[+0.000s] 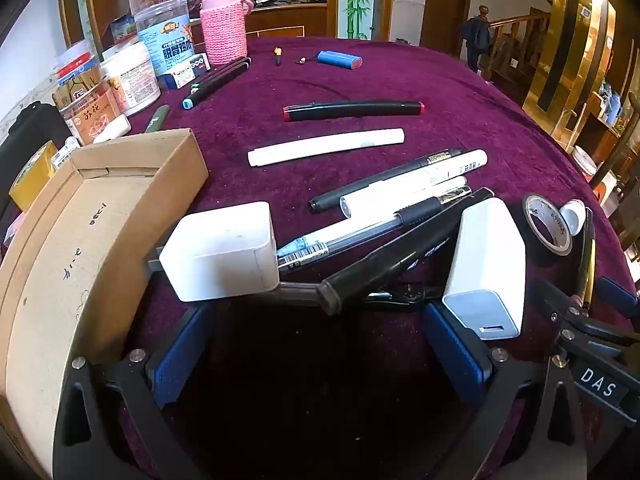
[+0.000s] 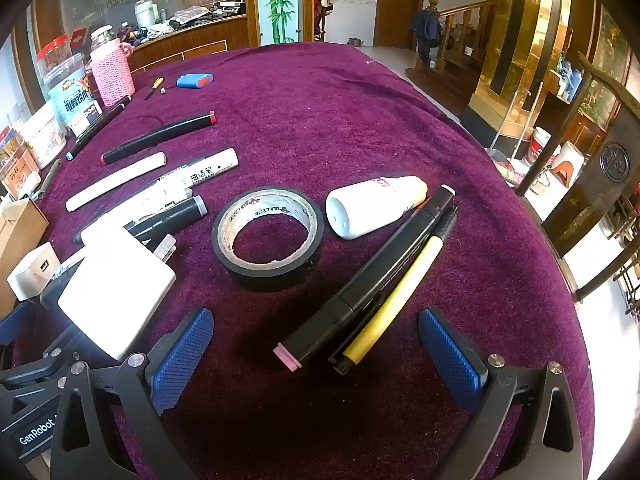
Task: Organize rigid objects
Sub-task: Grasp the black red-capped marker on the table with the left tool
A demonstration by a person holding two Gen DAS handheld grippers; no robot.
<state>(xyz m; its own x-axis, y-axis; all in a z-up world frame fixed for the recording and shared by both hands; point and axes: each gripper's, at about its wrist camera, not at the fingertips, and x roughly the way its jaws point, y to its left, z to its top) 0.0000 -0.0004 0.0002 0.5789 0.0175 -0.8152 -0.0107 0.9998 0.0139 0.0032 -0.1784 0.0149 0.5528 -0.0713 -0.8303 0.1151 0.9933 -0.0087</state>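
My left gripper [image 1: 320, 344] is open and empty, low over the purple cloth. Just ahead of it lie two white chargers [image 1: 222, 250] [image 1: 486, 266] with a pile of pens [image 1: 396, 216] between them. A white marker [image 1: 326, 147] and a black red-capped marker [image 1: 354, 110] lie farther off. An open cardboard box [image 1: 88, 216] stands at the left. My right gripper [image 2: 316, 352] is open and empty; a black marker [image 2: 368, 276] and a yellow pen [image 2: 394, 296] lie between its fingers. A black tape roll [image 2: 268, 236] and a white bottle [image 2: 372, 206] lie ahead.
Jars, tubs and a pink knitted bottle [image 1: 224, 28] crowd the table's far left. A blue battery pack [image 1: 340, 60] lies at the back. The round table's edge [image 2: 560, 264] drops off on the right, with chairs and a staircase beyond. The right gripper shows at the left wrist view's right edge [image 1: 592, 332].
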